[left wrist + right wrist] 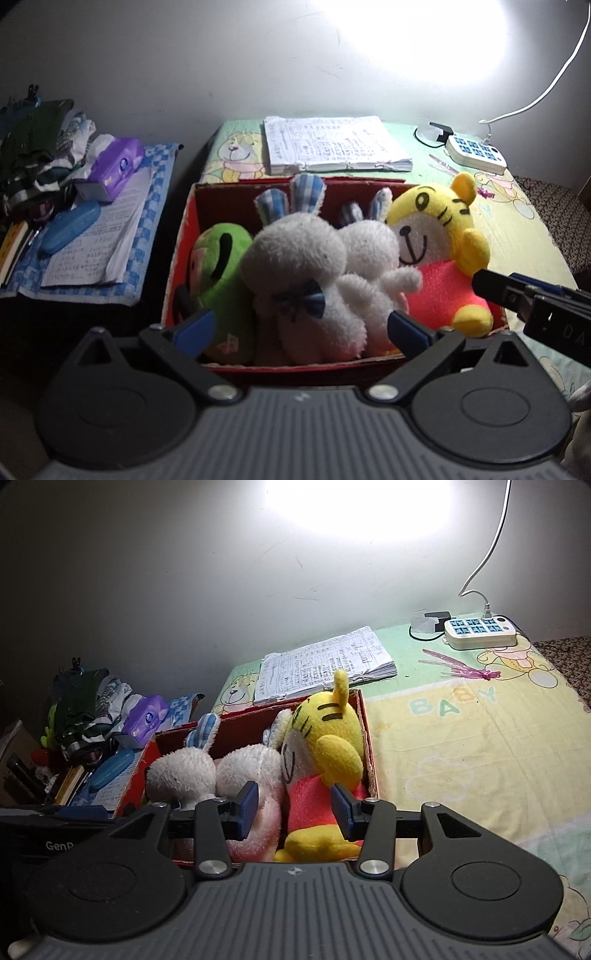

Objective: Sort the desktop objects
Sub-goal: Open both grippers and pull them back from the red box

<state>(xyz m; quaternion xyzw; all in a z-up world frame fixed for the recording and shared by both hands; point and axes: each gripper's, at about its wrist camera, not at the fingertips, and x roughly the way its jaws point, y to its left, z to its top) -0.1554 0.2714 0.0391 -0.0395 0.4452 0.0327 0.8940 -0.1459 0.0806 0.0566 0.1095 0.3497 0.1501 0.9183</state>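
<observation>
A red cardboard box [184, 236] [364, 716] sits on the table and holds several plush toys: a green one [218, 266], two white rabbits [303, 266] [181, 775], and a yellow tiger in a pink shirt [439, 236] [325, 738]. My left gripper [301, 328] is open just above the box's near side, its fingers either side of the front rabbit without touching. My right gripper [293, 808] is open, its fingers either side of the tiger's lower body; part of it shows in the left wrist view [532, 299].
A stack of written papers [332, 144] [321, 664] lies behind the box. A white power strip [474, 153] [480, 629] with a cable sits at the back right. A pink strip [461, 668] lies on the baby-print cloth [461, 738]. A cluttered side table [74, 206] stands left.
</observation>
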